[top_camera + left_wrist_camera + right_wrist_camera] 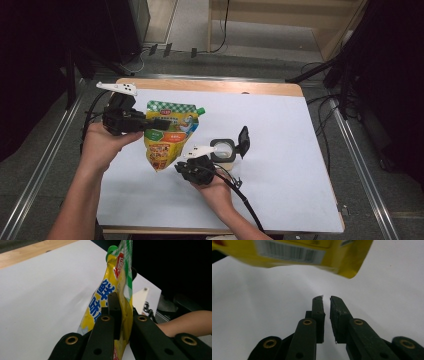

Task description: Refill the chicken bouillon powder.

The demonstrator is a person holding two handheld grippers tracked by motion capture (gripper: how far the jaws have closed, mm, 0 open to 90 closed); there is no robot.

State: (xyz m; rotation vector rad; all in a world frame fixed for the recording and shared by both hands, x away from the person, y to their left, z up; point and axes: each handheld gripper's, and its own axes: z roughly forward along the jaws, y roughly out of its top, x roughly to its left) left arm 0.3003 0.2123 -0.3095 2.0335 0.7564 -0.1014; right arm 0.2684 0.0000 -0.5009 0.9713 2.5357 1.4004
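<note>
Your right tool, nearly clenched on nothing below the pouch your left tool gripped, risked missing its corner.

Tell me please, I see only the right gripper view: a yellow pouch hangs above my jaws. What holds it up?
Observer: The left gripper is shut on the pouch near its top and holds it above the table.
Operator: Does the pouch have a cap?
Observer: Yes, a green cap sits at its upper corner.
Operator: What stands near my hand?
Observer: A small white container with its black lid flipped open stands just beyond the right gripper.
</note>
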